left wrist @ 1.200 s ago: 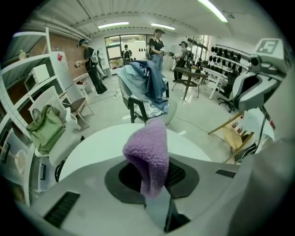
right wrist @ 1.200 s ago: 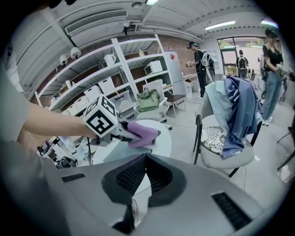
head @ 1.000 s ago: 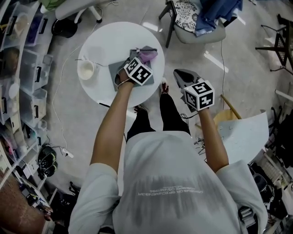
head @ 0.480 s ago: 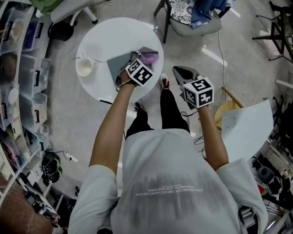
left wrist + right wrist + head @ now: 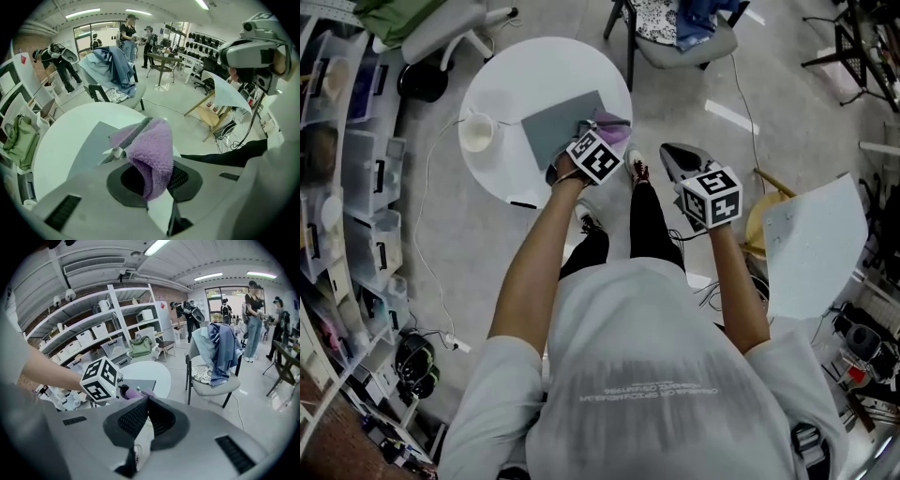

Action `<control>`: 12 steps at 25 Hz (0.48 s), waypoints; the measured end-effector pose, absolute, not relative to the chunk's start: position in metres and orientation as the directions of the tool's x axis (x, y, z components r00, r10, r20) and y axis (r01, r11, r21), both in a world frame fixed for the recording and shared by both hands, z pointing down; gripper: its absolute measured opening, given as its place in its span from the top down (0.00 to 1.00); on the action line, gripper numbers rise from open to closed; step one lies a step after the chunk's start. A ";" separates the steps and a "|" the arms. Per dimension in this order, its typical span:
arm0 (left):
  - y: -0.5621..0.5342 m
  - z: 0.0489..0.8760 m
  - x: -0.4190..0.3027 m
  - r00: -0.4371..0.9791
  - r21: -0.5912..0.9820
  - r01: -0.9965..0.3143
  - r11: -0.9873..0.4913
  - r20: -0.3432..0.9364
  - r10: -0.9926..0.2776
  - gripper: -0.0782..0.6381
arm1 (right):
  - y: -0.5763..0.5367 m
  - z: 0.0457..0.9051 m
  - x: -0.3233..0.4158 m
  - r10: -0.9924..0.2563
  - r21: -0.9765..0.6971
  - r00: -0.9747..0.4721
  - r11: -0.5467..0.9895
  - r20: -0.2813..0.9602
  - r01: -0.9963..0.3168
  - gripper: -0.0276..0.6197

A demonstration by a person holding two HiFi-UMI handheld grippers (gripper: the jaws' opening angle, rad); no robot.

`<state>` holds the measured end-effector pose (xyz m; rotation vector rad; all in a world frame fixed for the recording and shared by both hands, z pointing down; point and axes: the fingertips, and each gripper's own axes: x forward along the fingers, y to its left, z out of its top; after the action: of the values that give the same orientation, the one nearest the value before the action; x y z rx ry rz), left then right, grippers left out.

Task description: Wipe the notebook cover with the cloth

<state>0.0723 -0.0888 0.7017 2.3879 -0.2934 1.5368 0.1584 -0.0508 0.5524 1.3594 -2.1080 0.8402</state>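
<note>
A grey notebook [image 5: 555, 127] lies on the round white table [image 5: 534, 70]; the left gripper view shows the notebook [image 5: 86, 140] flat just beyond the jaws. My left gripper [image 5: 598, 141] is shut on a purple fleece cloth [image 5: 613, 126], at the notebook's near right corner. In its own view the cloth [image 5: 154, 147] bulges up between the jaws of the left gripper [image 5: 149, 161]. My right gripper [image 5: 673, 156] hangs off the table to the right, over the floor, shut and empty. Its own view shows the right gripper [image 5: 146, 403] with its pads pressed together.
A white cup [image 5: 476, 132] stands on the table left of the notebook, and a black pen [image 5: 522, 204] lies at the near edge. A chair [image 5: 680, 33] piled with clothes stands beyond. Storage shelves [image 5: 337, 141] line the left; a white board [image 5: 811, 248] leans at right.
My left gripper with the cloth has slid across the notebook toward its near right corner, uncovering more grey cover. The right gripper has stayed off the table, shut.
</note>
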 end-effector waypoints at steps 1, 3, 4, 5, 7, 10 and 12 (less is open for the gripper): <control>-0.083 0.702 0.072 0.415 0.134 -0.315 -0.940 0.910 -0.009 0.79 | -0.047 0.550 0.157 -0.625 -0.225 -0.377 0.311 0.683 -0.923 0.96; -0.069 0.704 0.070 0.413 0.151 -0.300 -0.942 0.910 0.014 0.79 | -0.038 0.545 0.155 -0.637 -0.213 -0.368 0.308 0.678 -0.927 0.96; -0.060 0.705 0.068 0.408 0.162 -0.289 -0.943 0.912 0.032 0.79 | -0.034 0.542 0.154 -0.642 -0.208 -0.363 0.307 0.675 -0.929 0.96; -0.051 0.707 0.067 0.403 0.170 -0.278 -0.946 0.914 0.046 0.79 | -0.031 0.540 0.153 -0.647 -0.203 -0.359 0.305 0.672 -0.930 0.96; -0.039 0.709 0.063 0.403 0.170 -0.270 -0.948 0.914 0.049 0.79 | -0.028 0.533 0.151 -0.660 -0.192 -0.352 0.304 0.664 -0.933 0.96; -0.037 0.698 0.057 0.441 0.159 -0.298 -0.941 0.897 0.012 0.79 | -0.029 0.521 0.151 -0.682 -0.171 -0.344 0.310 0.645 -0.935 0.96; -0.040 0.679 0.053 0.489 0.151 -0.320 -0.935 0.872 -0.026 0.79 | -0.030 0.511 0.151 -0.696 -0.153 -0.338 0.316 0.633 -0.936 0.96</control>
<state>0.0534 -0.0401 0.6794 2.4440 -0.2930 1.4244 0.1508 -0.0295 0.5111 1.4433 -2.1326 0.7055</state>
